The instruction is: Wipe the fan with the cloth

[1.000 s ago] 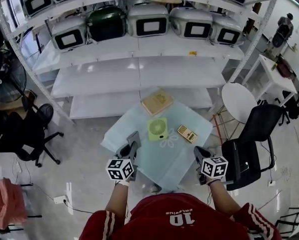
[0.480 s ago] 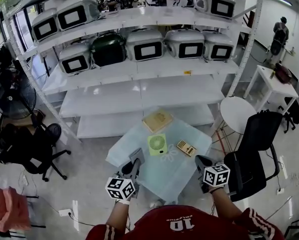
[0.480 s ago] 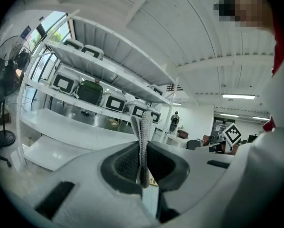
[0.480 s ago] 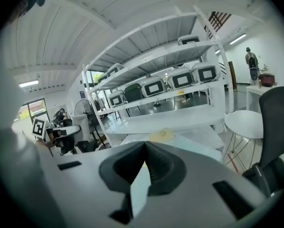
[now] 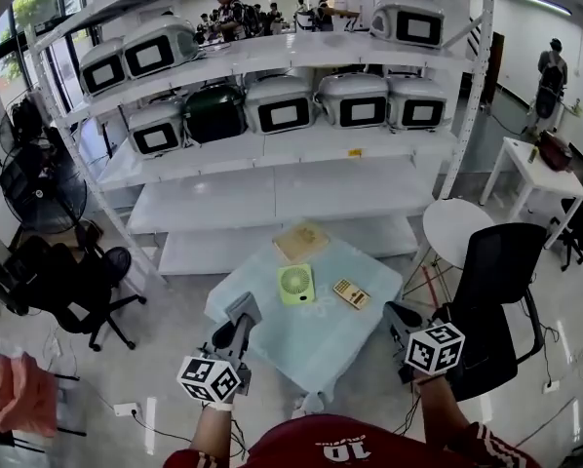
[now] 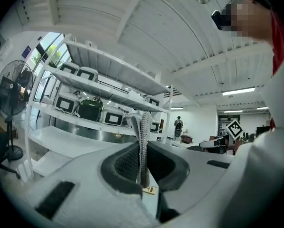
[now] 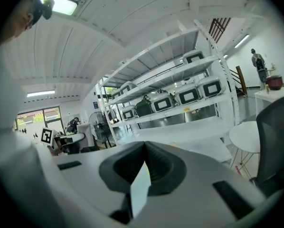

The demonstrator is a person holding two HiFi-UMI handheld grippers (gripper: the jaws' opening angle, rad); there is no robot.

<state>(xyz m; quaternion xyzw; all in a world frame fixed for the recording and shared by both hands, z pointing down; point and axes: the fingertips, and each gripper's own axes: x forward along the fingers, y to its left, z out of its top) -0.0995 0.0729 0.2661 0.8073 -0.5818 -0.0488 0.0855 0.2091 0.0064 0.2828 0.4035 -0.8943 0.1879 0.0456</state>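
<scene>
A small green fan (image 5: pixel 295 284) lies on the pale blue table (image 5: pixel 272 334), near its far side. I cannot make out a cloth in any view. My left gripper (image 5: pixel 241 309) hovers at the table's near left edge, well short of the fan. Its jaws are pressed together with nothing between them (image 6: pixel 143 116), and they point up at the shelves. My right gripper (image 5: pixel 400 315) hangs off the table's near right corner, shut as well and holding nothing (image 7: pixel 144 145).
An orange keypad device (image 5: pixel 351 293) lies right of the fan, a wooden board (image 5: pixel 302 242) behind it. White shelving (image 5: pixel 272 188) with boxy appliances stands beyond the table. A black office chair (image 5: pixel 496 261) and round white table (image 5: pixel 457 224) are at the right, dark chairs (image 5: pixel 72 286) at the left.
The head view has tilted up, showing more of the shelves. Both grippers have drawn back from the table, the left one sliding down and to the left. Nothing on the table has moved.
</scene>
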